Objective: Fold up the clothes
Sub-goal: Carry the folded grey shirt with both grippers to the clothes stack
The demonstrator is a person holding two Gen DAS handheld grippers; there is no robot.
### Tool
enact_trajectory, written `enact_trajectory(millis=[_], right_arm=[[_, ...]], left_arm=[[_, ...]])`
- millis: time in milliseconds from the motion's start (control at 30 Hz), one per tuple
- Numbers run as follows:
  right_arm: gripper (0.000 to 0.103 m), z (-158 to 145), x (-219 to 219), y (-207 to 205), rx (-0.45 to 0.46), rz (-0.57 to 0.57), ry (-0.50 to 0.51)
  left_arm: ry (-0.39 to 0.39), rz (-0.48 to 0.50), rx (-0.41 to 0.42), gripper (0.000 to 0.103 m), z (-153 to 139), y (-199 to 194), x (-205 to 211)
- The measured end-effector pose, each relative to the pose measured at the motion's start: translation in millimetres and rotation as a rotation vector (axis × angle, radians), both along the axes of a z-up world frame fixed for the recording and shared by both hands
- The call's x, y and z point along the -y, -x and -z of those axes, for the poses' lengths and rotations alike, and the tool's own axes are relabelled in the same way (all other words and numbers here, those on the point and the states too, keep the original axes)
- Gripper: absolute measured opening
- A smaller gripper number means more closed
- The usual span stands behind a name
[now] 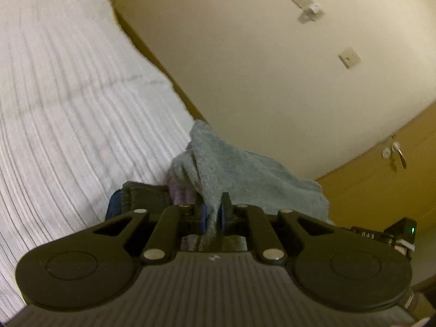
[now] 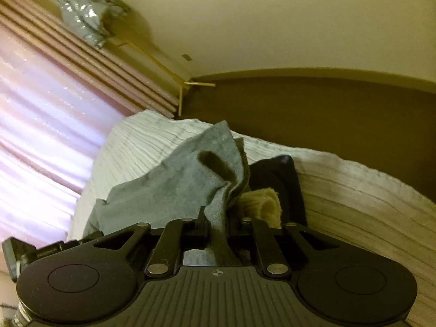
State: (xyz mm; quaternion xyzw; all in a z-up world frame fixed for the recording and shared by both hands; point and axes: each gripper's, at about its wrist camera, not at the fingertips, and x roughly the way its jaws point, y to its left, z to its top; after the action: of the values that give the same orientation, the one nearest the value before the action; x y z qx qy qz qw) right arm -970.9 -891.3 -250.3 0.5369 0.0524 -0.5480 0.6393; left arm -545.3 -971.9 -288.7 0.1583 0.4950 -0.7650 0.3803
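Note:
A light blue-grey cloth (image 1: pixel 231 169) lies bunched at the edge of the bed. In the left wrist view my left gripper (image 1: pixel 214 208) is shut on a fold of it, which runs down between the blue pads (image 1: pixel 203 216). The right wrist view shows the same cloth (image 2: pixel 174 179) spread to the left and creased. My right gripper (image 2: pixel 218 219) is shut on another fold of it. Under and beside the cloth are a dark garment (image 1: pixel 141 194), a purple piece (image 1: pixel 181 190), a black garment (image 2: pixel 275 177) and a beige ribbed piece (image 2: pixel 261 204).
The white ribbed bedspread (image 1: pixel 68 109) covers the bed. A cream wall (image 1: pixel 259 81) and a yellow door with a handle (image 1: pixel 397 152) stand behind it. A pink curtain (image 2: pixel 41 122) hangs left of the bed, with a silver foil bundle (image 2: pixel 84 13) above it.

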Motion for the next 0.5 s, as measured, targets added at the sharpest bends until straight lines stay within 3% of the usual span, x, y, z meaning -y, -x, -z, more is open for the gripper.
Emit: enact_trajectory(millis=[33, 100, 133, 167, 267, 300, 367, 433, 500], right_arm=[[0.009, -3, -1, 0, -0.007, 0.011, -0.001], [0.036, -14, -3, -4, -0.083, 0.023, 0.006], [0.061, -23, -6, -7, -0.153, 0.046, 0.018], [0.064, -34, -9, -10, -0.234, 0.072, 0.045], [0.064, -63, -18, -23, -0.422, 0.093, 0.147], [0.064, -69, -19, -31, -0.436, 0.053, 0.185], [0.053, -73, -16, -50, -0.448, -0.059, 0.224], [0.052, -63, -8, -68, -0.486, -0.136, 0.227], [0.052, -46, 3, -81, -0.534, -0.17, 0.223]], left_arm=[[0.004, -0.028, -0.005, 0.011, -2, -3, 0], [0.027, -0.08, 0.018, 0.014, -11, -9, 1], [0.047, -0.114, 0.043, 0.015, -19, -11, 0], [0.073, -0.137, 0.063, 0.015, -28, -13, -1], [0.167, -0.099, 0.109, 0.006, -60, -5, -12], [0.194, -0.058, 0.119, 0.005, -68, 2, -16], [0.227, 0.055, 0.143, 0.004, -73, 29, -25], [0.262, 0.144, 0.19, 0.004, -69, 57, -29], [0.302, 0.142, 0.274, 0.004, -56, 77, -23]])
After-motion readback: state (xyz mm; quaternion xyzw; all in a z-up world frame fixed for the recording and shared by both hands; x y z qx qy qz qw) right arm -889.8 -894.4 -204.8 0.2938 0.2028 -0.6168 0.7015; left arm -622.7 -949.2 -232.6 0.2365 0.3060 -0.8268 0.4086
